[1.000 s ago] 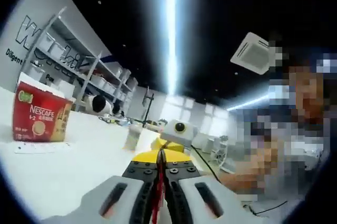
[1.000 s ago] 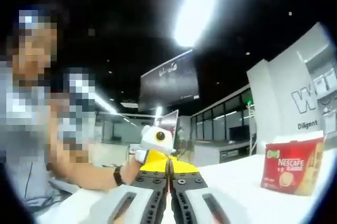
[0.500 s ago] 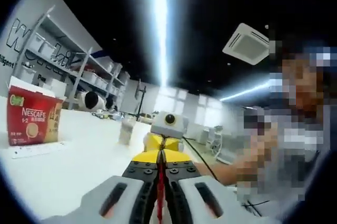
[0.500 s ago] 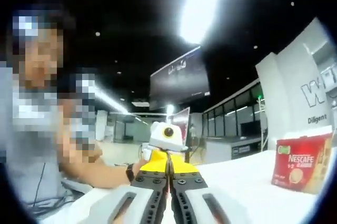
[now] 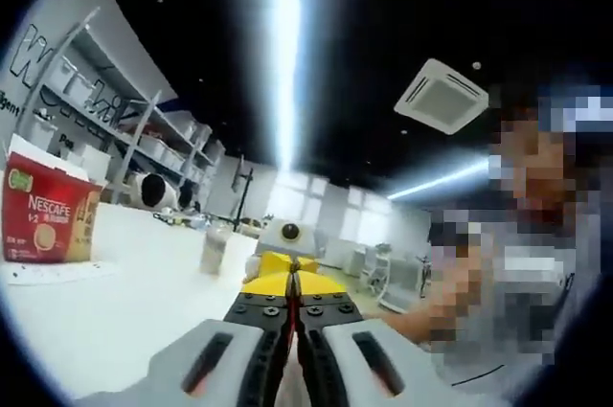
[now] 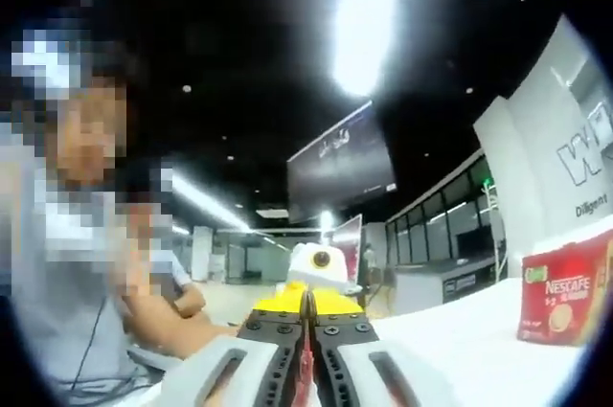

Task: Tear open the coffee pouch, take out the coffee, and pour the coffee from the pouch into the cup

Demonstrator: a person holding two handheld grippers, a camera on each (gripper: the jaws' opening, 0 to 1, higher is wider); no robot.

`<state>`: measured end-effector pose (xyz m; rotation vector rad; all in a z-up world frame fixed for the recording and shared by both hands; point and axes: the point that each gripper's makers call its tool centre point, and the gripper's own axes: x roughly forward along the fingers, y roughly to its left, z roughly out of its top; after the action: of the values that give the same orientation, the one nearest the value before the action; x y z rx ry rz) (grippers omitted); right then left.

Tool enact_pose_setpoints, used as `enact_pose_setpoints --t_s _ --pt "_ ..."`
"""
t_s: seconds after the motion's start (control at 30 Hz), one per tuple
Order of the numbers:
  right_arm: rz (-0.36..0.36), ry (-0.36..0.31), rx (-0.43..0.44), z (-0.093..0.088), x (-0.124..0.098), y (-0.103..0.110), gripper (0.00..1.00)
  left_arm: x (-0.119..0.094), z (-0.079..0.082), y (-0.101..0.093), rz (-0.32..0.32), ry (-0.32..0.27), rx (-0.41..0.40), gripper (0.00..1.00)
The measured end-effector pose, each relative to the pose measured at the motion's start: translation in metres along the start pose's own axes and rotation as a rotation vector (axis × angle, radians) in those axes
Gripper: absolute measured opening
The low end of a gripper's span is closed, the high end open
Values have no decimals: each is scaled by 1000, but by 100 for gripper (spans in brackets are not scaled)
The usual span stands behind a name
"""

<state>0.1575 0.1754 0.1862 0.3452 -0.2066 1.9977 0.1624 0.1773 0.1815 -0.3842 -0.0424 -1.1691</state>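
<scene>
My left gripper is shut on a thin red coffee pouch, seen edge-on as a sliver between the jaws. Tip to tip with it is the yellow right gripper. In the right gripper view, my right gripper is likewise shut on the pouch's red edge, with the left gripper directly ahead. A pale cup stands on the white table, beyond and left of the jaws. The rest of the pouch is hidden between the jaws.
A red Nescafe box stands at the far left of the table, and sits at the right edge in the right gripper view. A person sits close behind the grippers, forearm reaching in. Shelving lines the far wall.
Both views have swung and tilted, so the Nescafe box has slid toward the edge of each. The grippers have stayed shut and tip to tip on the pouch.
</scene>
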Motion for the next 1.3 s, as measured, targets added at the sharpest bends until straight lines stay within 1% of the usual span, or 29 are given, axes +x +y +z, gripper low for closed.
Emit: enact_pose_setpoints --t_s 0.07,0.13,0.2,0.3,0.37,0.4,0.53,0.67,0.9,1.03,1.3 --pt "-17 1 1 0 1 -3 4 -1 0 5 26 3 5 3" --pt "-16 3 11 -1 2 -4 11 -3 -1 7 32 11 -3 3" --pt "-8 31 20 -5 3 -1 15 -3 -2 10 41 20 -9 3" --pt "-19 78 17 -14 3 -4 16 -2 -4 8 43 22 -5 3" --pt "-21 100 17 -18 3 -6 16 -2 -4 8 44 26 -4 3" --pt "-33 120 4 -22 3 -8 15 -1 -5 8 45 28 0 3" --pt "-47 159 -33 -27 4 -10 14 -2 -4 9 50 27 0 3" --pt "-65 175 -59 -28 5 -12 10 -3 -4 12 63 28 1 3" --pt "-81 214 -68 -33 6 -11 7 -4 -6 16 83 49 1 3" --pt "-85 234 -57 -35 6 -10 6 -4 -8 15 81 61 -2 3" --pt "-97 256 -13 -39 4 -11 3 -5 -10 16 95 84 19 3"
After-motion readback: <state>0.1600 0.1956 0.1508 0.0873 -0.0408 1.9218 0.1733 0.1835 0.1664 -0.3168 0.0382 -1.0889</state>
